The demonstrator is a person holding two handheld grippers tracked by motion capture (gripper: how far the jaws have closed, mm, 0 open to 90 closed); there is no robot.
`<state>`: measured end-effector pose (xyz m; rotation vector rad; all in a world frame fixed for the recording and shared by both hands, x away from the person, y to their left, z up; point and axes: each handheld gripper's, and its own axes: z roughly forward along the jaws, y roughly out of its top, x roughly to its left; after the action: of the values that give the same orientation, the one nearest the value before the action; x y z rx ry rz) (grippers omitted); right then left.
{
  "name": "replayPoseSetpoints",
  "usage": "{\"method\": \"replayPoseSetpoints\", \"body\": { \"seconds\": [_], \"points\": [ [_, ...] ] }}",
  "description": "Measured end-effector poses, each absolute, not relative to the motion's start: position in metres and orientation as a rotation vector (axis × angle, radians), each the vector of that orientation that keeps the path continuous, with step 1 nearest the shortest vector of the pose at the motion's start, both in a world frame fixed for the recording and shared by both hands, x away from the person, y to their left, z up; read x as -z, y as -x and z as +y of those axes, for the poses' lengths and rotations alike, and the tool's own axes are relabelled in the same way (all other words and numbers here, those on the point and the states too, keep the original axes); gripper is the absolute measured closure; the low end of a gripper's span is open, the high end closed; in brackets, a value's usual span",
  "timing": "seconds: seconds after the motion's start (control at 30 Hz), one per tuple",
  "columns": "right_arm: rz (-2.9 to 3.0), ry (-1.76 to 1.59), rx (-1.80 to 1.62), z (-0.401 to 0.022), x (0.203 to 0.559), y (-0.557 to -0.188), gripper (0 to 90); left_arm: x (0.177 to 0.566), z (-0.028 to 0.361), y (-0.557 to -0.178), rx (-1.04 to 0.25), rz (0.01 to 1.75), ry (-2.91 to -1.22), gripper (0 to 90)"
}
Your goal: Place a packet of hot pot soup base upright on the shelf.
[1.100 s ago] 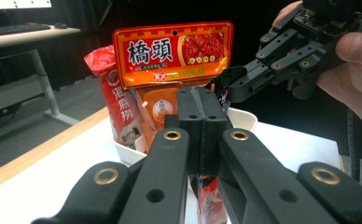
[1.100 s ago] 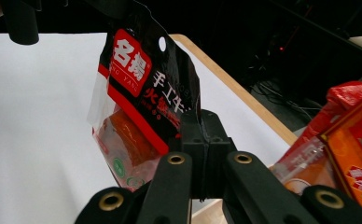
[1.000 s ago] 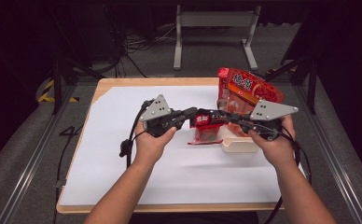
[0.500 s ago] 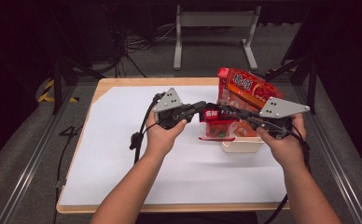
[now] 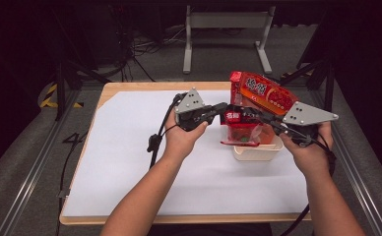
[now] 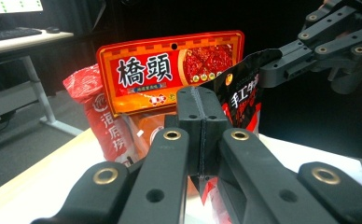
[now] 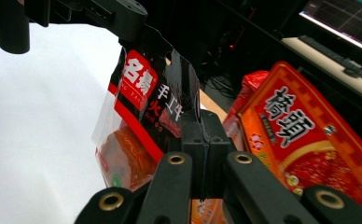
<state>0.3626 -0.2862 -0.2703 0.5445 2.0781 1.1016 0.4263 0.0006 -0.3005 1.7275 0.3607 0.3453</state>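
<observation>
High view: both hands level, left gripper [image 5: 222, 109] and right gripper [image 5: 264, 119] pinching black pouch [image 5: 240, 126].

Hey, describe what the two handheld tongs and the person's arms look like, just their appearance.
Both the left tongs and the right tongs are black, built from linked bars with brass-coloured rivets at the pivots. Each carries a grey three-cornered plate dotted with small holes. A black cable trails from each. The person's forearms are bare, no sleeves in view.

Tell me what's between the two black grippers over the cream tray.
In the high view, a black and red sauce pouch spans from the left gripper to the right gripper, both shut on its top edge.
</observation>
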Motion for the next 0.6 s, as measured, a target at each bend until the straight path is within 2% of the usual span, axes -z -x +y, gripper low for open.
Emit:
{"method": "replayPoseSetpoints", "body": {
  "seconds": [0.3, 0.6],
  "points": [
    [2.034, -0.579, -1.084, -0.301, 0.274, -0.363, 90.0, 0.305, -0.012, -0.429, -0.323, 0.352, -1.732, 87.6],
    [2.036, -0.606, -1.122, -0.312, 0.278, -0.361, 90.0, 0.313, -0.019, -0.429, -0.272, 0.36, -1.759, 90.0]
  ]
}}
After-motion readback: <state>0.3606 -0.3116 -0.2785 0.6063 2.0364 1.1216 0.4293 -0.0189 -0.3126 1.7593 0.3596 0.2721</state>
